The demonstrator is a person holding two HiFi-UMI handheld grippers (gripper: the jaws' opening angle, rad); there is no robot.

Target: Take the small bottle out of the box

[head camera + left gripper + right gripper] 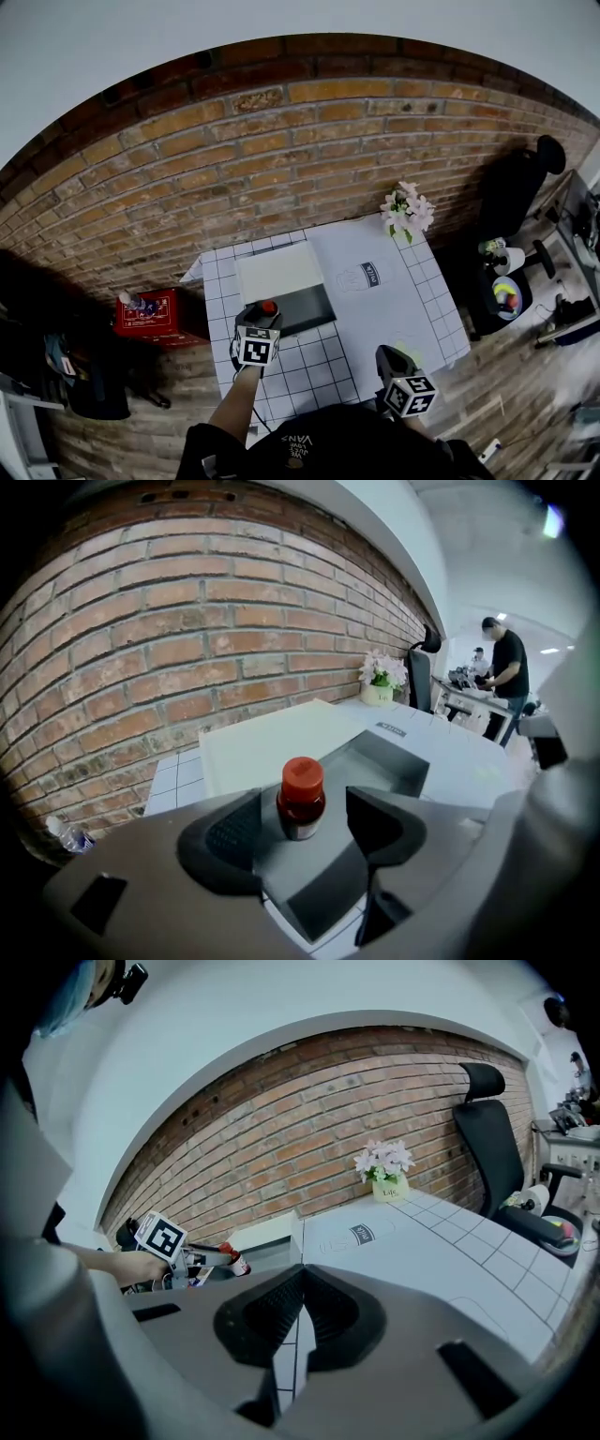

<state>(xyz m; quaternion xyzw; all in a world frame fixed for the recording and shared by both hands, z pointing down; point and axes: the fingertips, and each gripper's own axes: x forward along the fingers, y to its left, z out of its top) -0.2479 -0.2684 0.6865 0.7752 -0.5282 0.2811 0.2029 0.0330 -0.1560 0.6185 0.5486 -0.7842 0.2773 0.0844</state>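
Note:
A small dark bottle with a red cap (301,799) stands upright at the near-left corner of the open dark box (384,761). Whether it rests inside the box or on its rim I cannot tell. My left gripper (305,810) is open, a jaw on each side of the bottle with a gap at both pads. From the head camera the bottle (269,307) shows just beyond the left gripper (262,323). My right gripper (302,1283) is shut and empty, held low over the table's front right (398,370).
The box's white lid (279,270) lies open toward the brick wall. A white printed sheet (370,277) and a flower pot (405,214) sit on the tiled table (309,375). A red crate (150,314) stands left, an office chair (520,187) right. People (506,672) stand far off.

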